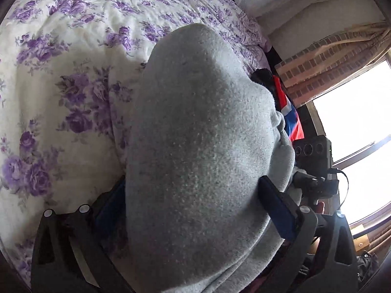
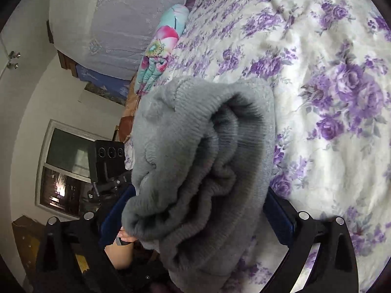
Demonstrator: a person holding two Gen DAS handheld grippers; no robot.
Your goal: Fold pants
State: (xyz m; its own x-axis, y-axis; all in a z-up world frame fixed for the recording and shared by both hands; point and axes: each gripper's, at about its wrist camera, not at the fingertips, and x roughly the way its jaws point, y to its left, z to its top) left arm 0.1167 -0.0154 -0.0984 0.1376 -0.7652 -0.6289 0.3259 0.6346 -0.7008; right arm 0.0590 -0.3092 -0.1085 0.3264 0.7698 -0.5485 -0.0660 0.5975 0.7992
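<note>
The grey fleece pants (image 1: 195,146) fill the middle of the left wrist view, bunched between the two blue-padded fingers. My left gripper (image 1: 190,200) is shut on this thick fold and holds it above the bed. In the right wrist view the ribbed waistband end of the pants (image 2: 202,161) hangs in rolled folds between the fingers. My right gripper (image 2: 198,207) is shut on it. The other gripper (image 1: 312,161) shows past the cloth at the right of the left wrist view, and likewise in the right wrist view (image 2: 107,161).
A white bedspread with purple flowers (image 1: 61,73) (image 2: 330,97) lies under the pants. A bright window (image 1: 354,127) and brick-pattern curtain (image 1: 317,58) stand to the right. A flowered pillow (image 2: 161,46) lies at the bed's far end. A red and blue cloth (image 1: 290,112) lies by the bed edge.
</note>
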